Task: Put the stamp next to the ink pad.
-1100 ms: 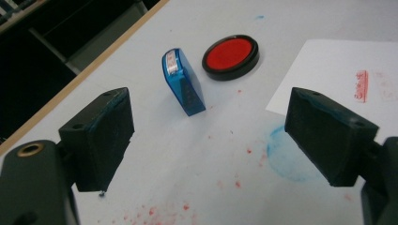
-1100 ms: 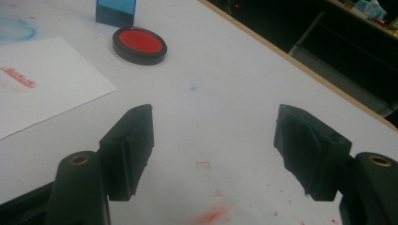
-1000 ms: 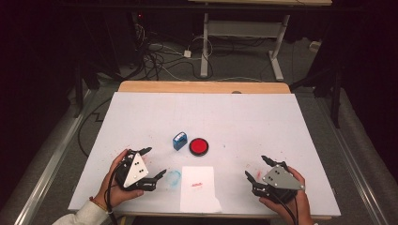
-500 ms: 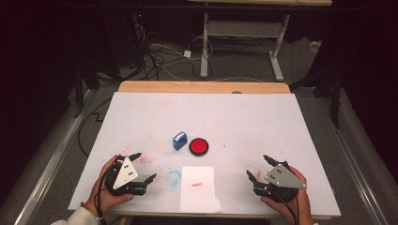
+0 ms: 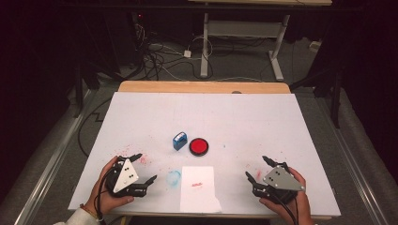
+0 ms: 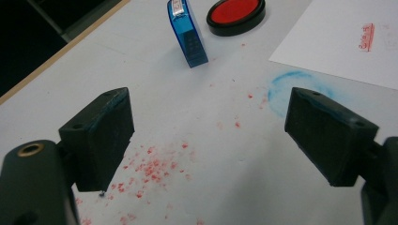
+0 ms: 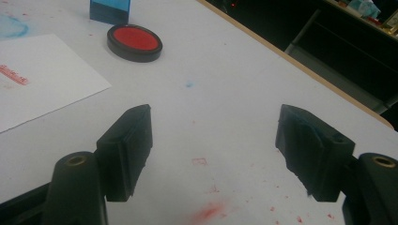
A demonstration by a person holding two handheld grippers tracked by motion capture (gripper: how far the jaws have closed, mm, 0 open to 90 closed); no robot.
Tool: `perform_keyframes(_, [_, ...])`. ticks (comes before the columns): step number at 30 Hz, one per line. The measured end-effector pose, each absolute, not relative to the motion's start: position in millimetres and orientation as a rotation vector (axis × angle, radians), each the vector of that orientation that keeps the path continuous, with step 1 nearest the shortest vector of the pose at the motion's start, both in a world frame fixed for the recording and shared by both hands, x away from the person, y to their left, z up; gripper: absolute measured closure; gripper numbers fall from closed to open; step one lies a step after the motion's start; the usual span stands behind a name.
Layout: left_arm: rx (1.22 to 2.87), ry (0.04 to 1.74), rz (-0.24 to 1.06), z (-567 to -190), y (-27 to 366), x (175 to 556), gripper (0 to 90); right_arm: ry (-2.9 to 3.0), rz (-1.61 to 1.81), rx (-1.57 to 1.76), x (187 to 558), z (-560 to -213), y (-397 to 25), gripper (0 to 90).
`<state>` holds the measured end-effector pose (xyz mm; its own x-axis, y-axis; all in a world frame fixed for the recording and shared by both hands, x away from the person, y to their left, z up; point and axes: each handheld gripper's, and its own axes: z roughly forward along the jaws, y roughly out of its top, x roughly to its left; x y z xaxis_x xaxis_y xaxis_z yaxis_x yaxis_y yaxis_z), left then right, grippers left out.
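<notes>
A blue stamp [image 5: 179, 140] stands near the table's middle, with a round red ink pad [image 5: 199, 146] just to its right. Both also appear in the left gripper view, stamp [image 6: 187, 35] and ink pad [image 6: 236, 15], and in the right gripper view, stamp [image 7: 110, 10] and ink pad [image 7: 134, 42]. A white paper sheet [image 5: 198, 188] with a small red stamp mark lies at the front edge. My left gripper [image 5: 144, 168] rests open at the front left, nothing between its jaws. My right gripper [image 5: 257, 168] rests open at the front right, also holding nothing.
The white table top [image 5: 234, 117] carries red ink specks near both grippers and a blue smudge [image 5: 173, 178] left of the paper. A wooden strip [image 5: 202, 87] borders the far edge. Cables and desk legs lie on the floor beyond.
My left gripper has drawn back toward the front left corner, away from the paper. The right gripper has barely shifted. Stamp, pad and paper stay put.
</notes>
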<state>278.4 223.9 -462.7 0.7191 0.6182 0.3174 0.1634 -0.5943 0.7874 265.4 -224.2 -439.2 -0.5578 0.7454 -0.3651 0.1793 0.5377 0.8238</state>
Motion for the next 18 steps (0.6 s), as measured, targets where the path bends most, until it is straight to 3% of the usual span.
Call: perform_keyframes(18, [2.156, 0.591, 0.753, -462.7, 224.1, 279.9, 15.5, 2.055, 0.986, 0.74, 268.3, -440.9, -222.8, 28.2])
